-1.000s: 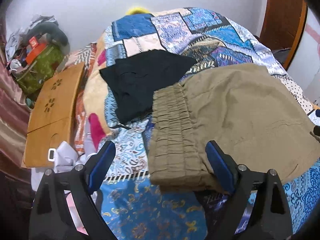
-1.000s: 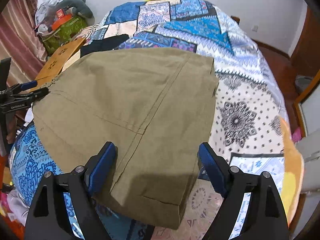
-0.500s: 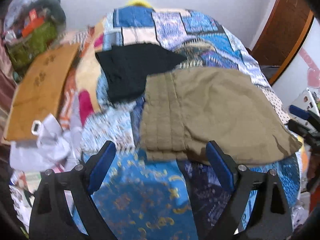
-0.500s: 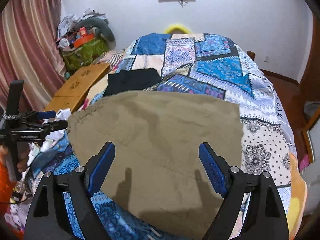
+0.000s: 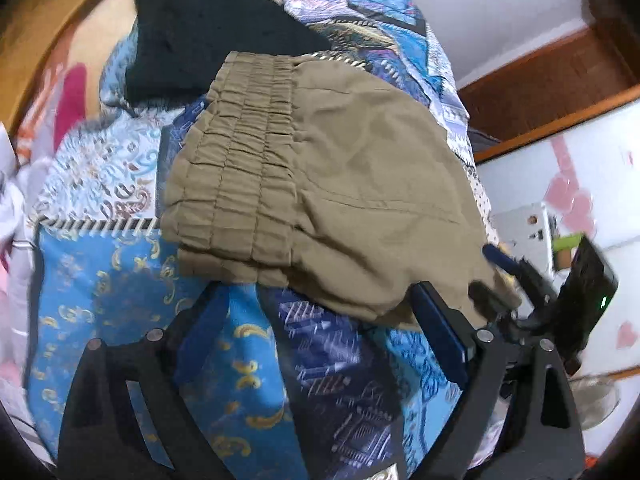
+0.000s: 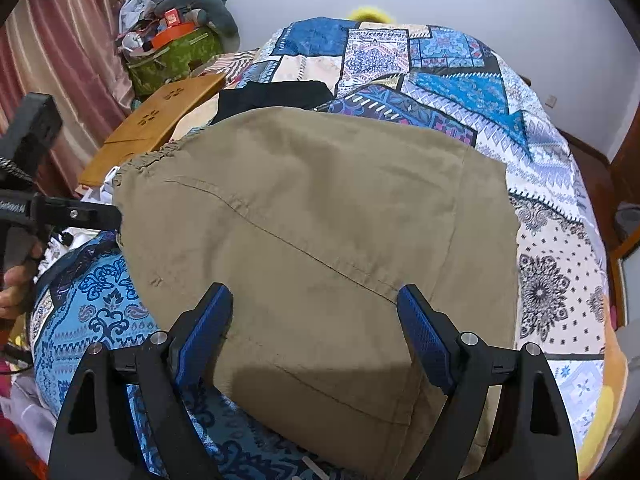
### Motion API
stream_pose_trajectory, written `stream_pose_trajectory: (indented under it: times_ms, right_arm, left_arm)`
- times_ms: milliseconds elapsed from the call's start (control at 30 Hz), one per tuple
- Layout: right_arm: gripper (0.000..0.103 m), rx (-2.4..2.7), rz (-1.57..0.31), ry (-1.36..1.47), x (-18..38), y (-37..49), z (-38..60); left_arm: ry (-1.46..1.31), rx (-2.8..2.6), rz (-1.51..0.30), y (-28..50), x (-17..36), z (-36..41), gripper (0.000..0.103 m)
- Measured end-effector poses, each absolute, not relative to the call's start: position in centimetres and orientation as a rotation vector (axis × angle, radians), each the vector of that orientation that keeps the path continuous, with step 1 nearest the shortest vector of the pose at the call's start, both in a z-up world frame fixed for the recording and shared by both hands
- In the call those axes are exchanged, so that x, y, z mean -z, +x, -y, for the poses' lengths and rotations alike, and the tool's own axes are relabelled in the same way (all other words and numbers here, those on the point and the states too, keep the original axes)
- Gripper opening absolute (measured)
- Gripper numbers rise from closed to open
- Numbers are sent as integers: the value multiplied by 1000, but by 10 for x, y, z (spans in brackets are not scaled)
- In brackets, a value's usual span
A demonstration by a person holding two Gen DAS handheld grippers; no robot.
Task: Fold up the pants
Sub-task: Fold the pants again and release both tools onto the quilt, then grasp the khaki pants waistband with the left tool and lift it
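Note:
Olive-khaki pants [image 5: 352,184] lie folded flat on a patchwork bedspread [image 5: 132,320], with the elastic waistband [image 5: 244,152] toward the left. My left gripper [image 5: 320,320] hovers open just before the waistband's near corner, nothing between its blue pads. In the right wrist view the pants [image 6: 320,232] fill the middle, and my right gripper [image 6: 316,320] stands open over their near hem end, gripping nothing. The left gripper [image 6: 86,214] shows at the left edge by the waistband. The right gripper [image 5: 504,272] appears at the right of the left wrist view.
A folded black garment [image 5: 208,44] lies beyond the waistband. A wooden lap table [image 6: 160,128] leans at the bed's left side, with a green bag [image 6: 176,56] of clutter behind it. A curtain [image 6: 60,40] hangs at left. A wooden door frame [image 5: 540,80] stands right.
The left gripper has rolled and tipped down, closing on the waistband corner. The right gripper has pulled back along the pants toward their near end. Both stay open.

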State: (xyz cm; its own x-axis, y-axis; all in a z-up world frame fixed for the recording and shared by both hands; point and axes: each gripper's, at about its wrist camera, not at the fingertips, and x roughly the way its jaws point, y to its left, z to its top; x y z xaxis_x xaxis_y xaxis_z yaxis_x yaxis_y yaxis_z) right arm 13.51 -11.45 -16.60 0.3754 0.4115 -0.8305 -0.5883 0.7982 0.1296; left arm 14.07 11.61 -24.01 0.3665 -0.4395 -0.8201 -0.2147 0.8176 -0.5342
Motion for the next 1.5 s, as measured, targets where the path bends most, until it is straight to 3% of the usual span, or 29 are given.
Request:
stream_pose_trajectory:
  times_ms: [300, 567, 633, 767, 900, 1033, 1200, 1267, 1433, 1500]
  right_arm:
    - [84, -660, -1006, -170, 169, 134, 114]
    - [84, -661, -1009, -156, 170, 135, 117]
    - [84, -658, -1009, -150, 169, 135, 117]
    - [84, -653, -1006, -140, 168, 135, 119]
    - [83, -637, -1001, -121, 164, 133, 124]
    - [83, -622, -1003, -100, 160, 133, 134]
    - [84, -611, -1012, -120, 167, 132, 138]
    - [84, -608, -1003, -129, 168, 130, 137]
    - [84, -611, -1004, -128, 168, 131, 138]
    - [84, -612, -1004, -131, 168, 132, 138]
  left_arm:
    - [-738, 111, -1190, 170, 246, -138, 93]
    - [-597, 5, -1105, 178, 231, -136, 64]
    - [-532, -15, -1069, 173, 221, -134, 51]
    - [-442, 1, -999, 164, 197, -124, 33]
    - [-322, -18, -923, 154, 168, -113, 29]
    - [-258, -22, -905, 149, 150, -110, 29]
    - [-265, -35, -1003, 152, 170, -117, 31]
    - [-344, -59, -1074, 152, 189, -127, 37]
    - [-547, -58, -1143, 137, 220, -148, 63]
    - [-595, -49, -1151, 130, 225, -151, 68]
